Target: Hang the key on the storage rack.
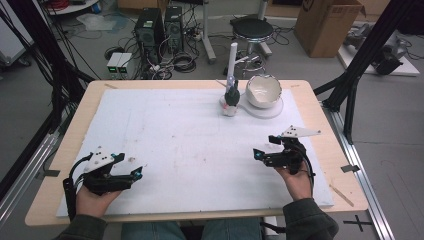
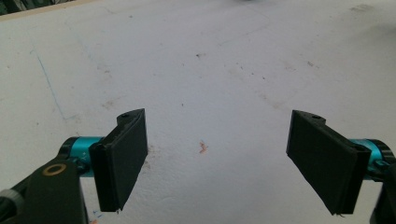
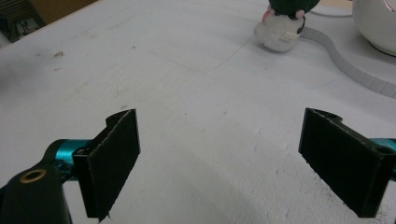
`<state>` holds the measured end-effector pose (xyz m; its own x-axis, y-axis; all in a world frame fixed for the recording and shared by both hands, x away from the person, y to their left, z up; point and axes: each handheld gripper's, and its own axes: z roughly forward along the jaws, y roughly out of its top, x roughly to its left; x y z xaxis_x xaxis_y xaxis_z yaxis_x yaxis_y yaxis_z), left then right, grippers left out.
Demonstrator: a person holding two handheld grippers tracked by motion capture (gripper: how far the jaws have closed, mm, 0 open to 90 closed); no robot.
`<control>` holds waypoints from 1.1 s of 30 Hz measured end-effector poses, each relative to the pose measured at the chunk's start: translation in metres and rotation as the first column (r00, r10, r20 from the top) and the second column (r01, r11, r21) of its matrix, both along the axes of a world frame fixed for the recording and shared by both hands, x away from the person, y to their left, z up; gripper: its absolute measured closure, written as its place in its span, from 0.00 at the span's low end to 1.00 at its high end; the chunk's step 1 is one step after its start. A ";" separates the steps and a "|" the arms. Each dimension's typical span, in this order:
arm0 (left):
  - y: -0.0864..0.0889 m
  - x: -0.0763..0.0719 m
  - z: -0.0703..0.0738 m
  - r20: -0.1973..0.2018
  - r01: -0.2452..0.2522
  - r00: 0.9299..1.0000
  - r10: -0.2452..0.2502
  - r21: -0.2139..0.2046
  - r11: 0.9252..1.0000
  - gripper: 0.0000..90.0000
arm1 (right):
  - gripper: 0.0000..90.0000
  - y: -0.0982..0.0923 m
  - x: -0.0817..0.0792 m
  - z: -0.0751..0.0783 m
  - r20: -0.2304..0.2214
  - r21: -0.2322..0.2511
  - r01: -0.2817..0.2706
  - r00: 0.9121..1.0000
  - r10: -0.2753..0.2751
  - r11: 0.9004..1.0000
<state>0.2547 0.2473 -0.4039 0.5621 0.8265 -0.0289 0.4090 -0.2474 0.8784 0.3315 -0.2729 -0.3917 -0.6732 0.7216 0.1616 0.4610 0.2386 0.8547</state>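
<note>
I judged that the work was at its start, with nothing done yet. My left hand-held gripper (image 1: 131, 167) rested low at the near left of the worktop (image 1: 65, 150), jaws spread wide and holding nothing. My right hand-held gripper (image 1: 264, 146) was at the near right, also spread and empty, and it pointed toward the far side. There the small toy (image 1: 230, 100) stood untouched just beside the white bowl (image 1: 263, 91), well apart from both grippers. Reaching and grasping were all left to do

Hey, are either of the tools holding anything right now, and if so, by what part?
Nothing is held. The left tool and the right tool are both open over the bare white mat.
</note>
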 end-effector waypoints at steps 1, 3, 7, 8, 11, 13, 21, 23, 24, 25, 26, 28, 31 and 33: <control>0.000 0.000 0.000 0.000 0.000 1.000 0.000 0.000 1.000 0.23 | 0.13 0.000 -0.001 0.000 -0.001 0.001 0.000 1.000 0.000 1.000; 0.000 0.000 0.000 0.000 0.000 1.000 0.000 0.001 1.000 0.23 | 0.13 -0.001 -0.003 -0.001 0.001 0.001 0.001 1.000 -0.001 1.000; 0.000 0.000 0.000 -0.002 0.002 1.000 -0.002 0.005 1.000 0.23 | 0.13 -0.002 -0.005 -0.003 0.001 -0.001 -0.001 1.000 0.001 1.000; 0.000 0.000 0.000 -0.001 0.004 1.000 -0.004 0.005 1.000 0.23 | 0.13 -0.002 -0.006 -0.004 0.006 -0.002 -0.001 1.000 0.001 1.000; 0.000 -0.001 -0.001 -0.004 0.002 1.000 -0.002 0.001 1.000 0.23 | 0.13 -0.002 -0.009 -0.004 0.000 0.000 0.000 1.000 0.000 1.000; 0.000 -0.001 -0.001 -0.005 0.001 1.000 -0.001 0.003 1.000 0.23 | 0.13 -0.002 -0.010 -0.005 0.002 -0.002 -0.004 1.000 0.004 1.000; 0.001 -0.001 -0.002 -0.007 0.000 1.000 0.000 0.002 1.000 0.23 | 0.13 -0.005 -0.017 -0.009 -0.001 -0.011 -0.002 1.000 0.002 1.000; 0.001 -0.001 -0.002 -0.007 0.002 1.000 -0.002 0.004 1.000 0.23 | 0.13 -0.006 -0.018 -0.010 -0.001 -0.009 0.001 1.000 -0.001 1.000; 0.001 -0.001 -0.002 -0.007 0.003 1.000 -0.003 0.003 1.000 0.23 | 0.13 -0.006 -0.019 -0.010 0.000 -0.010 0.000 1.000 0.000 1.000; 0.001 -0.001 -0.002 -0.008 0.003 1.000 -0.003 0.002 1.000 0.23 | 0.13 -0.007 -0.019 -0.011 0.005 -0.011 0.000 1.000 0.000 1.000; 0.001 -0.001 -0.002 -0.009 0.005 1.000 -0.005 0.002 1.000 0.23 | 0.13 -0.008 -0.020 -0.011 0.002 -0.009 0.002 1.000 -0.002 1.000; 0.001 -0.001 -0.003 -0.008 0.003 1.000 -0.003 0.003 1.000 0.23 | 0.13 -0.009 -0.022 -0.011 -0.004 -0.007 0.004 1.000 -0.004 1.000; 0.001 -0.001 -0.004 -0.015 0.006 1.000 -0.006 0.004 1.000 0.23 | 0.13 -0.011 -0.024 -0.012 -0.001 -0.009 0.005 1.000 -0.005 1.000; 0.001 -0.002 -0.005 -0.016 0.005 1.000 -0.005 0.008 1.000 0.23 | 0.13 -0.012 -0.025 -0.014 0.004 -0.010 0.007 1.000 -0.007 1.000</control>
<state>0.2531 0.2483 -0.4087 0.5661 0.8237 -0.0312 0.4214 -0.2567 0.8698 0.3067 -0.2848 -0.4053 -0.6690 0.7275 0.1519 0.4590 0.2437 0.8543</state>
